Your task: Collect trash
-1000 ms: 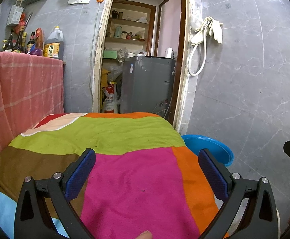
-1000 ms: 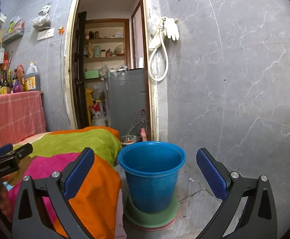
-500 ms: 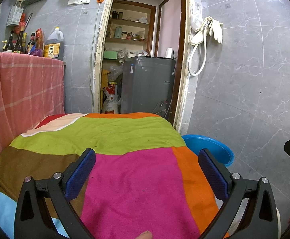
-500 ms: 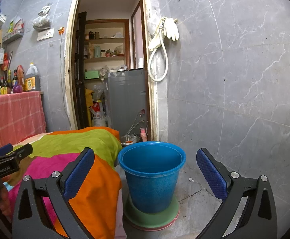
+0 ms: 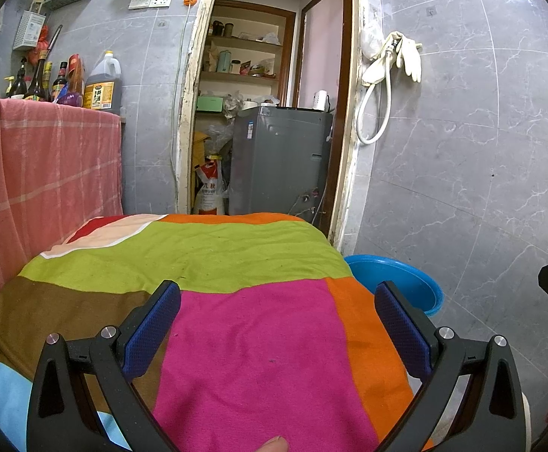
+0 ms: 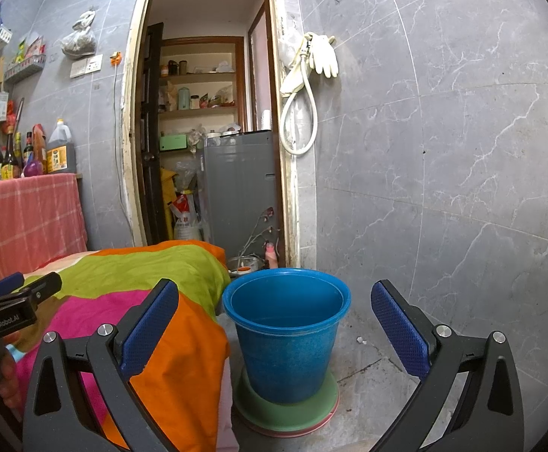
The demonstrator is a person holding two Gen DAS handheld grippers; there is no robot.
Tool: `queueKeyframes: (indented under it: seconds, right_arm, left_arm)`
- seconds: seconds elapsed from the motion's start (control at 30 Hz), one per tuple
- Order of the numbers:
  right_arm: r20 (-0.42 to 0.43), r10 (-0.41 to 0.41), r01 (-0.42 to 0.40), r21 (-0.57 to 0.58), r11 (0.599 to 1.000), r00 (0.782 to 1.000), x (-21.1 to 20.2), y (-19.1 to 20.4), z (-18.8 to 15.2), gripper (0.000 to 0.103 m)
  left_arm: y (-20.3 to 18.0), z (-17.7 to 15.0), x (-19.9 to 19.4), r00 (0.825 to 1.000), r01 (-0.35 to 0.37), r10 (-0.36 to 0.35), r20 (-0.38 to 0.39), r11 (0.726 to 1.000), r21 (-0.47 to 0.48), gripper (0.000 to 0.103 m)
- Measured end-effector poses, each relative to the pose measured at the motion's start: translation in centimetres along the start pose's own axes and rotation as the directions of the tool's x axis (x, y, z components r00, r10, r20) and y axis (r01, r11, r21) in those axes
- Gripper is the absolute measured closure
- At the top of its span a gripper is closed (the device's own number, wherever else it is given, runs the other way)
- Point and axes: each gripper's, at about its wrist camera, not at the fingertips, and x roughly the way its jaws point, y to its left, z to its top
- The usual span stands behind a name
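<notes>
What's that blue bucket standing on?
The blue bucket sits on a round green disc with a pinkish rim beneath it, on the tiled floor. What lies under the bucket's base, and its very bottom inside, stay hidden.

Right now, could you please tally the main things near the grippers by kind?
Blue bucket: 1
Green base under the bucket: 1
Patchwork blanket: 1
Open grippers: 2, left gripper and right gripper
Total: 5

Black tool frames, blue textured pads, silver screws, "GenRobot.AI" mark.
</notes>
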Motion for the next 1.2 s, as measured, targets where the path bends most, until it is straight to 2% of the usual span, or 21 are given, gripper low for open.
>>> queueKeyframes:
  seconds: [1.2]
  right_arm:
    - [0.003,-0.001,0.001,0.000,1.000,1.000,0.02,-0.08,0.06,0.000]
  left_arm:
    - [-0.69,-0.11,0.14,1.000,-0.021,0.021,0.003,1.000,-0.007,0.002]
